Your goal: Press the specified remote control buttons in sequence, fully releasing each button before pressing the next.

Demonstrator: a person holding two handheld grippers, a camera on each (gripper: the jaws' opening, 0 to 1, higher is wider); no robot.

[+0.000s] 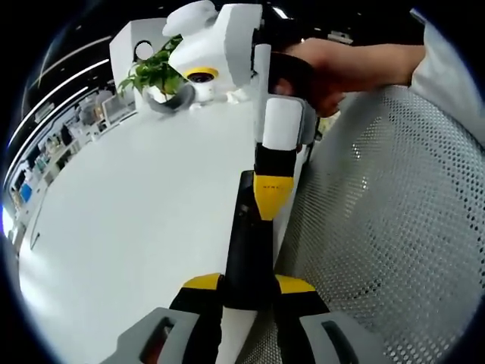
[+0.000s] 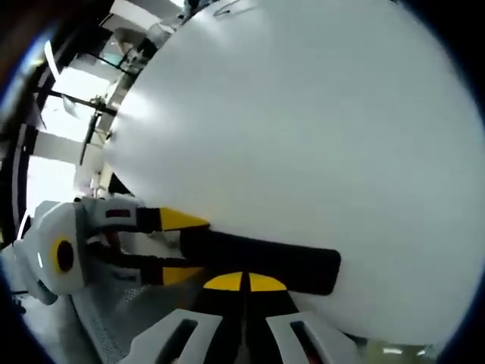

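Two tongs are met at one black remote (image 1: pixel 246 250), which lies at the edge of a white bench (image 1: pixel 136 227). In the left gripper view, the left tongs (image 1: pixel 248 292) are clenched on the near end of the remote, a yellow-tipped finger (image 1: pixel 201 283) pressed against each side of it. The right tongs (image 1: pixel 274 193) are seen coming down from above, held by a hand (image 1: pixel 333 72), with their yellow tip set on the remote's upper face near its far end. Beside the bench edge a perforated grey chair (image 1: pixel 386 227) is seen. At the far end of the bench a pot (image 1: pixel 170 98) is seen with a green plant (image 1: pixel 155 72) in it; what else the pot holds cannot be told.

In the right gripper view, the right tongs (image 2: pixel 244 283) are closed, their yellow tips brought together and touching the remote (image 2: pixel 261 260). The left tongs (image 2: pixel 178 246) are seen entering from the left, gripping the remote's end between two yellow fingers. The remote's buttons cannot be made out in either view.
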